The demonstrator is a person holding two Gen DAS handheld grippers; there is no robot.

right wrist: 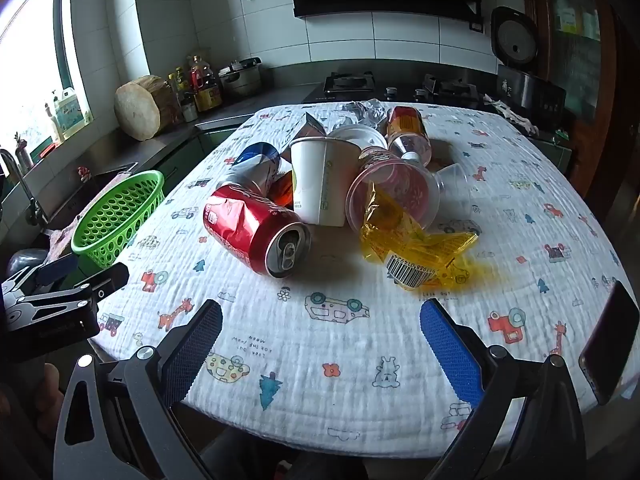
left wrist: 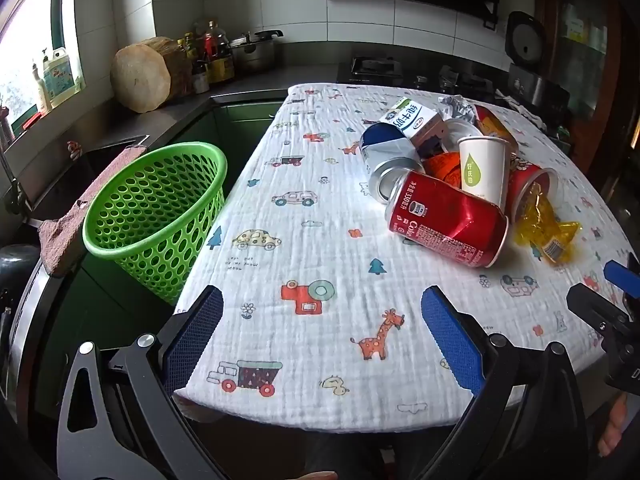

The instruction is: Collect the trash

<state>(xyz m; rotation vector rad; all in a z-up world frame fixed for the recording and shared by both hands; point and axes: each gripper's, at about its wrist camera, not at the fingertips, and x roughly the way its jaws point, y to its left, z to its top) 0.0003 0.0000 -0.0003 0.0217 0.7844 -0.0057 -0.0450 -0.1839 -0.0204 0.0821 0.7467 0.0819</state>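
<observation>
Grippers [right wrist: 320, 340] spread, patterned tablecloth [right wrist: 360, 380], tiled kitchen

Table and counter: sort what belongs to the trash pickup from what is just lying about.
Belongs to the job:
red can
blue can
paper cup
yellow wrapper
milk carton
green basket

Just lying about:
phone
wooden block
pot
rice cooker

You have two crushed cans, one red [right wrist: 256, 232] and one blue and silver [right wrist: 256, 166], one white paper cup [right wrist: 316, 180], one milk carton [left wrist: 416, 122], one yellow wrapper [right wrist: 416, 246], one green basket [left wrist: 156, 208] and one phone [right wrist: 610, 340].
</observation>
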